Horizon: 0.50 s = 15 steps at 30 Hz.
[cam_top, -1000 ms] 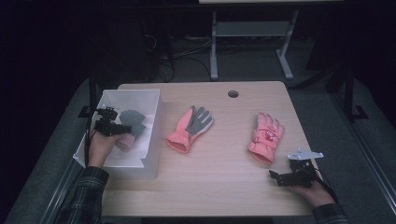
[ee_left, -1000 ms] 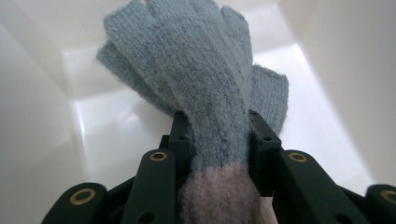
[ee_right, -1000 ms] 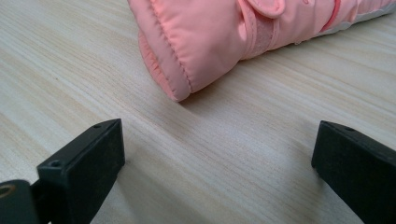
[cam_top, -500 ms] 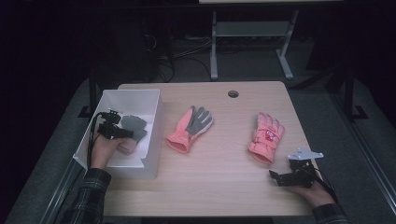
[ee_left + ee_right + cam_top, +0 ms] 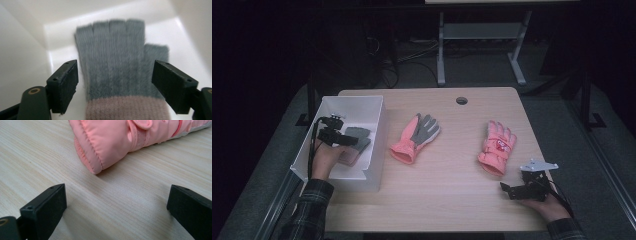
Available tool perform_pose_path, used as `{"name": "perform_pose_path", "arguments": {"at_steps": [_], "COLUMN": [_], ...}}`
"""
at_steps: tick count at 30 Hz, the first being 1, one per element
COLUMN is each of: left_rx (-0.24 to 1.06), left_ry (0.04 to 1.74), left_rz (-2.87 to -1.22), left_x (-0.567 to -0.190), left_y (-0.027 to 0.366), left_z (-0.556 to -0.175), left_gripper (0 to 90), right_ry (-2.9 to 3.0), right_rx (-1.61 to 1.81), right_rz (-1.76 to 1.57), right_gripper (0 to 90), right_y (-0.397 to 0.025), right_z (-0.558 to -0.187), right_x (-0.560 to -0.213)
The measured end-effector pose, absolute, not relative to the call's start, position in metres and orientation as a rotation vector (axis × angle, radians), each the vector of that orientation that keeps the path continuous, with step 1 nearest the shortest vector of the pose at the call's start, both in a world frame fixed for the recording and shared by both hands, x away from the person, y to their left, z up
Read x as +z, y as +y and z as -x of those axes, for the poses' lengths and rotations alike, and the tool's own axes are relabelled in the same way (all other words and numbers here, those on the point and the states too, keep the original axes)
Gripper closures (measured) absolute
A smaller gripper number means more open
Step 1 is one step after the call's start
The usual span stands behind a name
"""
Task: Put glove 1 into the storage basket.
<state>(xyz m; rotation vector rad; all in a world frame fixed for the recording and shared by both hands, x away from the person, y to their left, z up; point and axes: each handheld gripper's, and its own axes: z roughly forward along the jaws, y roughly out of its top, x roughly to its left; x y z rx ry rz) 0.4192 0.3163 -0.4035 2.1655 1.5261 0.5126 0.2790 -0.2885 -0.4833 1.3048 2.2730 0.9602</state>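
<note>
A grey knit glove (image 5: 357,136) (image 5: 112,65) with a dusty-pink cuff lies flat inside the white bin (image 5: 360,100) (image 5: 22,52) at the table's left. My left gripper (image 5: 343,136) (image 5: 115,75) is down in the bin, open, one jaw on each side of the glove near its cuff and clear of it. A pink ski glove (image 5: 498,145) (image 5: 125,140) lies back-up at the right. My right gripper (image 5: 512,189) (image 5: 117,202) rests open on the table just short of that glove's cuff.
A second pink glove (image 5: 417,136), grey palm up, lies mid-table beside the bin. A cable hole (image 5: 461,100) sits near the wooden table's (image 5: 447,200) far edge. Behind the table, a desk frame stands on dark floor.
The left gripper and the grey glove have sunk slightly lower in the bin, and the glove now lies flatter. The right hand has stayed put.
</note>
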Motion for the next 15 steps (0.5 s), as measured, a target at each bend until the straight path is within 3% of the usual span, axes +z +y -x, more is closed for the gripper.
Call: {"name": "perform_pose_path", "arguments": {"at_steps": [15], "left_rx": [0.424], "left_ry": [1.258], "left_rz": [-2.136], "left_x": [-0.337], "left_y": [0.289], "left_z": [-0.411], "left_gripper": [17.1], "right_ry": [2.273], "right_rx": [0.959], "right_rz": [-1.303], "right_gripper": [2.1], "right_y": [-0.289], "right_z": [-0.279], "right_x": [-0.483]}}
